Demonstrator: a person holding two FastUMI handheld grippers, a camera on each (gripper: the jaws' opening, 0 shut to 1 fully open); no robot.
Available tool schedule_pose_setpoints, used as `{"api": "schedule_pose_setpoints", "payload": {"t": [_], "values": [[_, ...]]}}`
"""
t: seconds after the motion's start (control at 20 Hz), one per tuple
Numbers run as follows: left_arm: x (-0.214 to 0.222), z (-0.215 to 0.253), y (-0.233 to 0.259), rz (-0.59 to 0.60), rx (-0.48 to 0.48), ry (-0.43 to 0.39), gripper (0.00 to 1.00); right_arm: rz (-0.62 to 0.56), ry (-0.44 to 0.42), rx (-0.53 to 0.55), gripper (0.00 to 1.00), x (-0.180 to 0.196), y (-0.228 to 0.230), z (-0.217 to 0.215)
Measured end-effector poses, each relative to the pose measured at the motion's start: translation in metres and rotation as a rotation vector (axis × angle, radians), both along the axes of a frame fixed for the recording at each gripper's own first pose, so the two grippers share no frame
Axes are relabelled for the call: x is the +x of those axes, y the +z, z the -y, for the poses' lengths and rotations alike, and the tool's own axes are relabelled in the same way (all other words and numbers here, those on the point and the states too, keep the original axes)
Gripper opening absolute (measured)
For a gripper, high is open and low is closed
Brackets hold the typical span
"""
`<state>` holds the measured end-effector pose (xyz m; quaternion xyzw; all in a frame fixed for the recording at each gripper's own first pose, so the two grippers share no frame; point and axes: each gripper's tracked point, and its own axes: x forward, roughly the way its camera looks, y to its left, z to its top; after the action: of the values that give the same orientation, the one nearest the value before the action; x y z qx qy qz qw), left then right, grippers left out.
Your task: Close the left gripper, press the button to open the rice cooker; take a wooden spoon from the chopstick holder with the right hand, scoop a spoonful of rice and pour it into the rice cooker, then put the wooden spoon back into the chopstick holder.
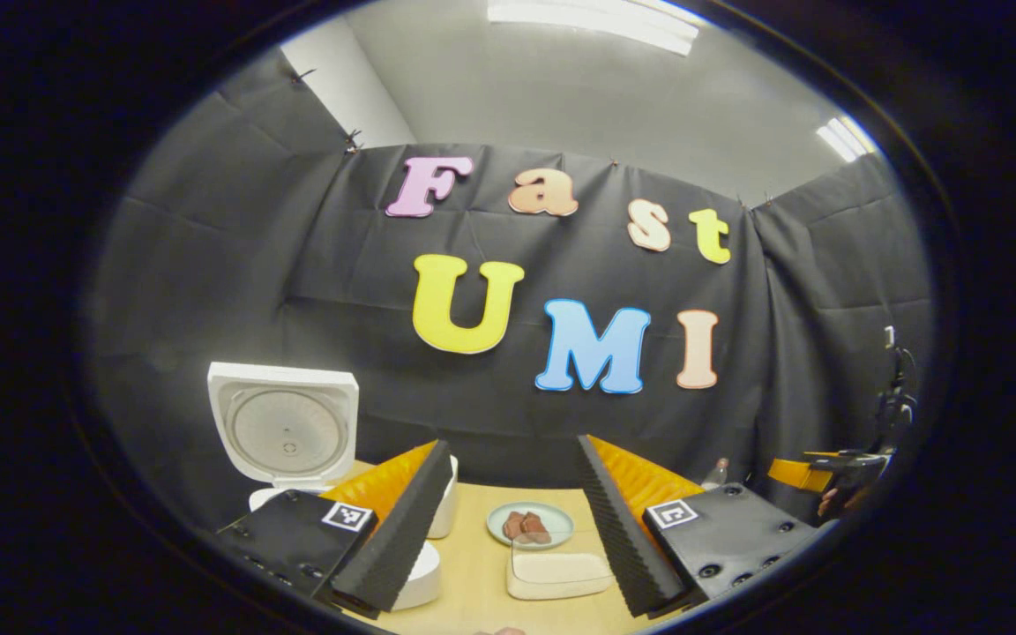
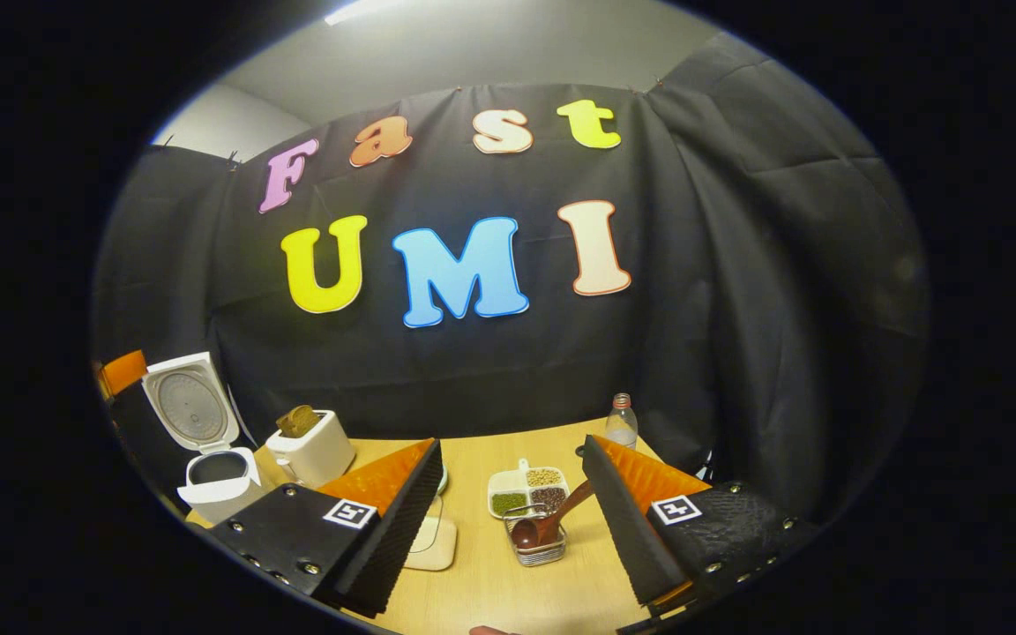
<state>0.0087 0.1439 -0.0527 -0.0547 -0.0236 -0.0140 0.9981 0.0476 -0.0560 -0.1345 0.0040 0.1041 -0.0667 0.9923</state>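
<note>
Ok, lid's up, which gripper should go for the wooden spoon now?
Right. The right gripper is open, and the wooden spoon stands in the chopstick holder just ahead between its fingers. The left gripper faces the plate beside the open rice cooker.

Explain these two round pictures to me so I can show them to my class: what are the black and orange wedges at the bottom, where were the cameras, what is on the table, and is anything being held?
No robot arm here: a person holds a two-finger gripper in each hand, and a fisheye camera rides on each, looking forward along its fingers. The wedges are those fingers.

In the left gripper view, the left gripper is open, holding nothing. Beyond it stand a white rice cooker with its lid up, a small plate of brownish food and a clear lidded container.

In the right gripper view, the right gripper is open too. On the wooden table a wooden spoon rests in a wire chopstick holder, behind it a divided dish of grains, a bottle and a toaster.
</note>
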Motion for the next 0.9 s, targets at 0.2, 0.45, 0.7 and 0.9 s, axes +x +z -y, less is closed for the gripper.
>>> {"api": "schedule_pose_setpoints", "payload": {"t": [0.2,0.45,0.7,0.9], "values": [[0.001,0.015,0.013,0.053,0.099,0.066,0.98,-0.036,-0.028,0.010,0.98,0.036,-0.038,0.040],[0.012,0.055,0.001,0.022,0.085,0.069,0.97,-0.108,-0.011,0.024,0.98,0.075,-0.094,0.072],[0.024,0.067,-0.006,-0.026,0.142,0.109,0.96,-0.234,0.008,0.098,0.92,0.097,-0.162,0.091],[0.034,0.075,-0.015,-0.059,0.168,0.135,0.97,-0.268,0.067,0.156,0.74,0.107,-0.184,0.088]]}}
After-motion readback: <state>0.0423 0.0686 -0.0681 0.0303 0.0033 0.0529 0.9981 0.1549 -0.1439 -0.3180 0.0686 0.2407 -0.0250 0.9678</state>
